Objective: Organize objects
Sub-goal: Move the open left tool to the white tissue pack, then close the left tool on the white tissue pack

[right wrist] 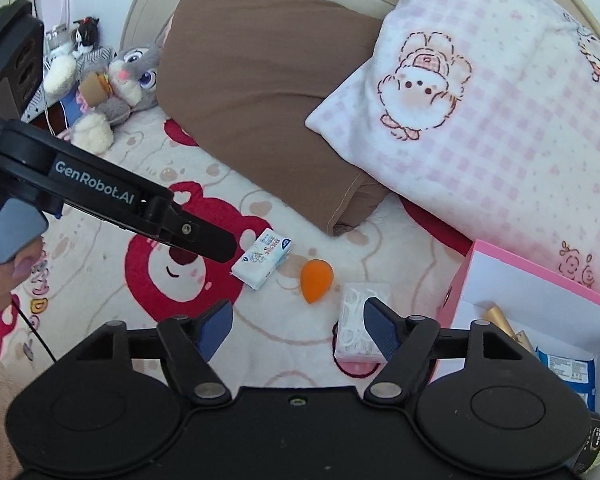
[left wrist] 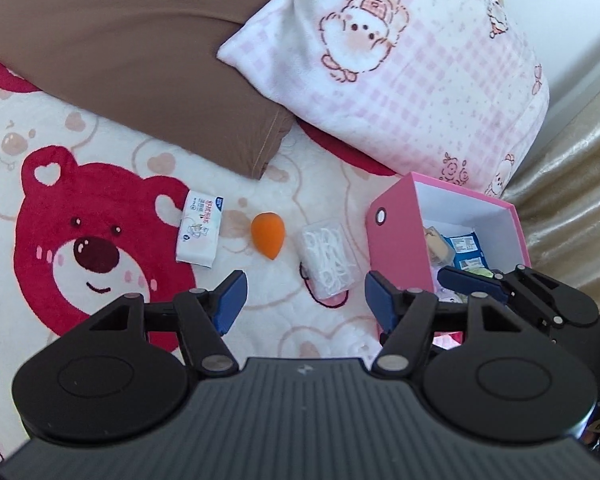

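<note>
On the bear-print bed cover lie a white tissue pack (left wrist: pixel 199 228) (right wrist: pixel 262 258), an orange teardrop sponge (left wrist: pixel 267 235) (right wrist: pixel 317 281) and a clear box of floss picks (left wrist: pixel 331 258) (right wrist: pixel 360 320). A pink box (left wrist: pixel 400 240) (right wrist: pixel 540 296) stands at the right and holds small packets. My left gripper (left wrist: pixel 305 300) is open and empty, hovering short of the sponge and floss box. My right gripper (right wrist: pixel 298 330) is open and empty, above the cover just short of the sponge; its right finger overlaps the floss box. The right gripper also shows in the left wrist view (left wrist: pixel 540 300) over the pink box.
A brown pillow (left wrist: pixel 140 60) (right wrist: pixel 260 100) and a pink checked pillow (left wrist: pixel 400 72) (right wrist: pixel 500 120) lie behind the objects. Plush toys (right wrist: pixel 120 80) sit at the far left by the headboard. A gold curtain (left wrist: pixel 572 200) hangs right of the box.
</note>
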`<action>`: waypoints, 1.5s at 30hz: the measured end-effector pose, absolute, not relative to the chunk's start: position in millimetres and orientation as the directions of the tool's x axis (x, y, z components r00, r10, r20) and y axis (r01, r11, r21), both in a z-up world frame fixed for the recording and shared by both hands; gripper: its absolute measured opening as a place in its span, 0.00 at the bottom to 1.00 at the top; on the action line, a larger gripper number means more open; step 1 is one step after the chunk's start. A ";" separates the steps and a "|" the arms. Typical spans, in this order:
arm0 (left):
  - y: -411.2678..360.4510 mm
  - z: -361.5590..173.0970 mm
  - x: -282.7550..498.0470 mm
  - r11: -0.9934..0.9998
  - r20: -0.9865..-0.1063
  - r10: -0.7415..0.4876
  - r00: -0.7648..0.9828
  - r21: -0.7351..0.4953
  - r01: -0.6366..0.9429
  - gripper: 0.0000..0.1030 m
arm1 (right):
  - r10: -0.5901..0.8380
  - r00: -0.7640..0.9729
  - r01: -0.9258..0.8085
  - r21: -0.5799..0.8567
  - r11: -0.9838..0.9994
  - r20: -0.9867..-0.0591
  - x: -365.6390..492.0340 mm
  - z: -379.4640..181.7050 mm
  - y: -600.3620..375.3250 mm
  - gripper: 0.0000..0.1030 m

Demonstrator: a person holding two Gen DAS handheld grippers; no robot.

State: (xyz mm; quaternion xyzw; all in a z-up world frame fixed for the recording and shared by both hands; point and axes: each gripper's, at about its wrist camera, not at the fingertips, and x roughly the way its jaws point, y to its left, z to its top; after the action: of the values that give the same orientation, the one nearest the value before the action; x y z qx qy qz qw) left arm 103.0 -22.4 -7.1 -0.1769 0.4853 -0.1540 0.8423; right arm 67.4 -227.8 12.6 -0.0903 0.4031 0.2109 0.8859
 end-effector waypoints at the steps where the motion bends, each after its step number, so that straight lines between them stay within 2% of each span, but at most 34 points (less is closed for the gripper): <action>1: -18.2 -12.1 104.6 0.892 -0.766 -0.424 0.483 -0.445 0.079 0.62 | 0.304 0.585 -0.455 0.007 0.891 -0.752 69.5 7.8 -224.1 0.78; 8: 15.4 -46.7 127.6 0.855 -0.757 -0.470 0.454 -0.518 0.020 0.62 | 0.364 0.562 -0.501 0.044 0.864 -0.743 91.6 -31.6 -194.5 0.79; 15: 43.8 -83.4 142.4 0.855 -0.748 -0.449 0.489 -0.518 -0.007 0.62 | 0.430 0.537 -0.561 0.073 0.825 -0.726 113.3 -73.0 -159.7 0.80; 22: 47.8 -124.6 161.1 0.848 -0.734 -0.463 0.496 -0.530 0.008 0.63 | 0.380 0.530 -0.510 0.073 0.857 -0.758 138.9 -121.9 -129.8 0.80; 29: 44.8 -154.3 171.0 0.865 -0.731 -0.432 0.529 -0.502 0.011 0.63 | 0.339 0.559 -0.473 0.045 0.880 -0.757 156.6 -145.9 -118.6 0.80; 32: 46.6 -159.0 173.8 0.861 -0.719 -0.435 0.542 -0.509 0.015 0.58 | 0.337 0.550 -0.413 0.102 0.905 -0.764 165.7 -152.7 -124.2 0.80; 33: 48.8 -160.4 175.2 0.852 -0.709 -0.445 0.547 -0.522 0.016 0.50 | 0.342 0.552 -0.398 0.121 0.909 -0.761 166.4 -153.2 -126.4 0.80; 34: 51.3 -162.1 176.5 0.842 -0.700 -0.460 0.547 -0.540 0.017 0.41 | 0.342 0.557 -0.389 0.126 0.913 -0.757 165.8 -152.5 -127.2 0.77; 35: 53.3 -163.7 177.2 0.831 -0.694 -0.473 0.544 -0.555 0.014 0.39 | 0.338 0.563 -0.388 0.120 0.914 -0.755 164.5 -151.3 -127.0 0.73; 37: 54.8 -164.9 177.0 0.813 -0.679 -0.503 0.534 -0.582 0.025 0.28 | 0.340 0.563 -0.407 0.106 0.907 -0.753 161.7 -149.0 -125.9 0.56; 40: 49.6 -163.9 177.0 0.799 -0.668 -0.532 0.521 -0.599 0.048 0.19 | 0.366 0.569 -0.421 0.122 0.899 -0.736 156.2 -145.2 -129.8 0.49; 45: 38.0 -158.0 172.6 0.807 -0.690 -0.536 0.487 -0.588 0.054 0.18 | 0.347 0.620 -0.435 0.060 0.899 -0.704 135.1 -141.6 -133.7 0.48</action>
State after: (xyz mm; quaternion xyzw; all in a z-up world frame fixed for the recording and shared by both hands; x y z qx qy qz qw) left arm 172.6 38.0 -158.0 -0.2541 0.4738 -0.1792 0.8239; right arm 135.1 -133.7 -141.6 -0.0581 0.3780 0.2176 0.8980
